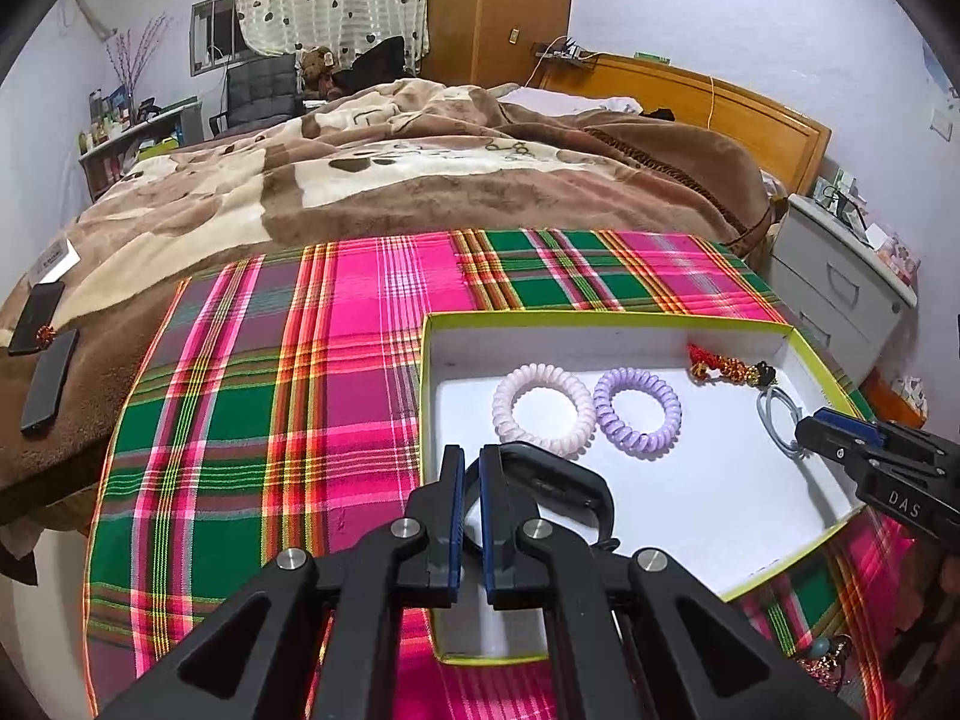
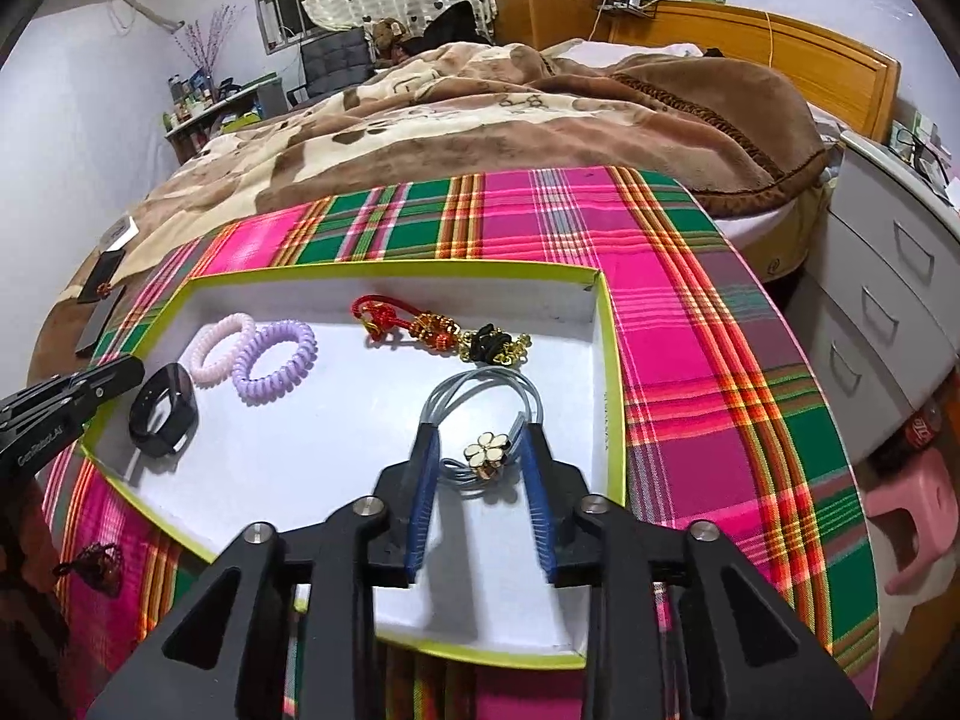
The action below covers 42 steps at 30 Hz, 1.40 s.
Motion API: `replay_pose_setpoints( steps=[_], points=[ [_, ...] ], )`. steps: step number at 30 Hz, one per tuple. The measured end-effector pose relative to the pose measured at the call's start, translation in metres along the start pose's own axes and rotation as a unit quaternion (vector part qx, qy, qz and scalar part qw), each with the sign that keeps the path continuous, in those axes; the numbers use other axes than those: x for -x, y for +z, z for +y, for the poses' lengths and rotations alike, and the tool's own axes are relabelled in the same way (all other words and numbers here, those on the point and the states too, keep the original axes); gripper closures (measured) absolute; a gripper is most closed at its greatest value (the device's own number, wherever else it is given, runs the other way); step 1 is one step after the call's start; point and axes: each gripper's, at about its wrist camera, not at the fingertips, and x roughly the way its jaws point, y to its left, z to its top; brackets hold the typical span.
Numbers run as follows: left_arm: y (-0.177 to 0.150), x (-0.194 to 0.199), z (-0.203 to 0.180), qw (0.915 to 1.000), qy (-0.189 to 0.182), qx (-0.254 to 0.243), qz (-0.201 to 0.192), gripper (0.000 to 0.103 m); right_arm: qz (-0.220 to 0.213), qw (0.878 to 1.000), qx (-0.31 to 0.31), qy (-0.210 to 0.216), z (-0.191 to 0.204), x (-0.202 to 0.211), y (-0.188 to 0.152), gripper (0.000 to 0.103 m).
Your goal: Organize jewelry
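Observation:
A white box with a lime rim (image 1: 600,319) (image 2: 384,267) lies on a plaid cloth. In it are a pink coil tie (image 1: 543,408) (image 2: 219,348), a purple coil tie (image 1: 637,412) (image 2: 276,369), a red and gold knot charm (image 1: 726,367) (image 2: 420,324), a grey hair tie with a flower (image 2: 487,450) (image 1: 777,420) and a black band (image 1: 558,483) (image 2: 163,410). My left gripper (image 1: 472,462) is nearly shut just over the black band, not clearly gripping it. My right gripper (image 2: 480,450) is open around the flower tie.
A small dark beaded piece (image 2: 96,564) (image 1: 831,660) lies on the plaid cloth (image 1: 270,420) outside the box's near edge. Two phones (image 1: 48,381) lie on the brown blanket at left. A grey drawer unit (image 2: 888,276) and pink stool (image 2: 912,510) stand at right.

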Motion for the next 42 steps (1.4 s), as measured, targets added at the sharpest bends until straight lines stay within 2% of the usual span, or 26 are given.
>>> replay_pose_setpoints(
  steps=[6, 13, 25, 33, 42],
  points=[
    [-0.001, 0.019, -0.001, 0.9998, -0.003, -0.001, -0.019, 0.099, -0.015, 1.000, -0.002, 0.005, 0.001, 0.017, -0.001, 0.071],
    [-0.016, 0.060, -0.008, 0.9987, -0.009, -0.005, -0.050, 0.099, -0.054, 0.998, -0.003, 0.016, 0.005, 0.059, -0.015, 0.070],
    [-0.073, 0.135, -0.028, 0.9960, -0.021, -0.020, -0.084, 0.099, -0.096, 0.995, 0.005, 0.035, 0.021, 0.132, -0.070, 0.070],
    [-0.108, 0.171, -0.036, 0.9948, -0.026, -0.028, -0.095, 0.099, -0.100, 0.994, -0.001, 0.046, 0.026, 0.161, -0.107, 0.070],
    [-0.139, 0.193, -0.037, 0.9949, -0.036, -0.025, -0.091, 0.099, -0.092, 0.994, -0.009, 0.049, 0.029, 0.180, -0.139, 0.071]
  ],
)
